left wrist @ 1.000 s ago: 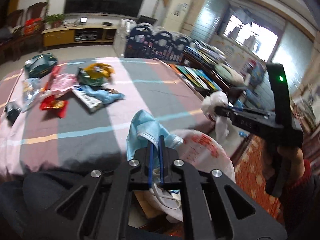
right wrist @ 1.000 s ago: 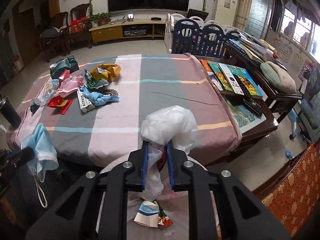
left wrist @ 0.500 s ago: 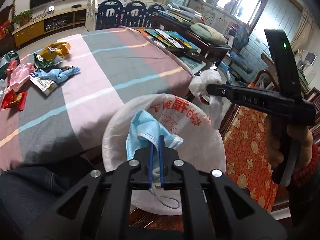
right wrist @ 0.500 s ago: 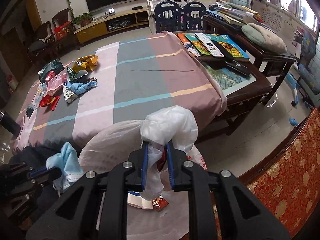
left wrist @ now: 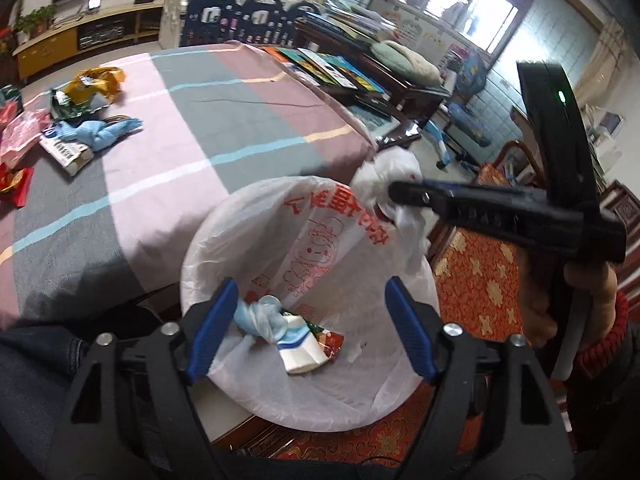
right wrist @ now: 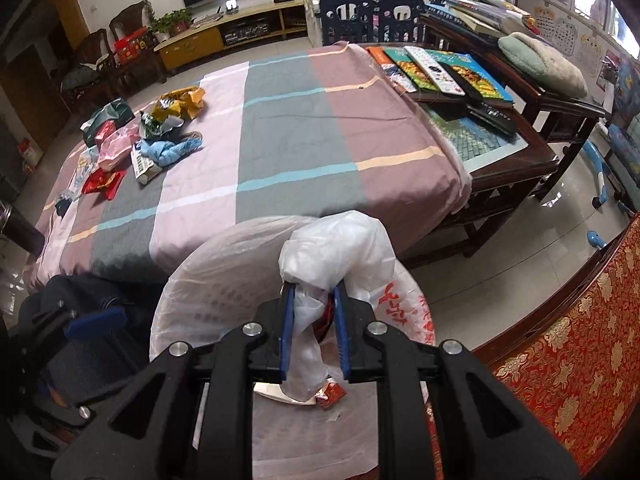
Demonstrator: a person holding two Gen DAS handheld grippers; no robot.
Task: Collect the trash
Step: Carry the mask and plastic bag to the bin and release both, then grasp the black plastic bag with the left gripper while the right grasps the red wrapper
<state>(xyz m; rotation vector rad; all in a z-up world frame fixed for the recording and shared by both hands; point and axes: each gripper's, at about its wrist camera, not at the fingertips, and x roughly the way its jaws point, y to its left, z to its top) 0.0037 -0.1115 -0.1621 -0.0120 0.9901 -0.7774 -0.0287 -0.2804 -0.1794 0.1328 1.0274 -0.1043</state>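
At the bottom centre of the left wrist view, the left gripper (left wrist: 310, 326) hangs with blue fingers spread wide over the white plastic bag with red print (left wrist: 320, 236). Inside the bag lie a crumpled light-blue face mask (left wrist: 260, 316) and a white carton (left wrist: 300, 350). The right gripper (right wrist: 314, 334) is clamped on the bag's bunched handle. More litter (right wrist: 140, 148) sits on the striped cloth (right wrist: 280, 152) at upper left
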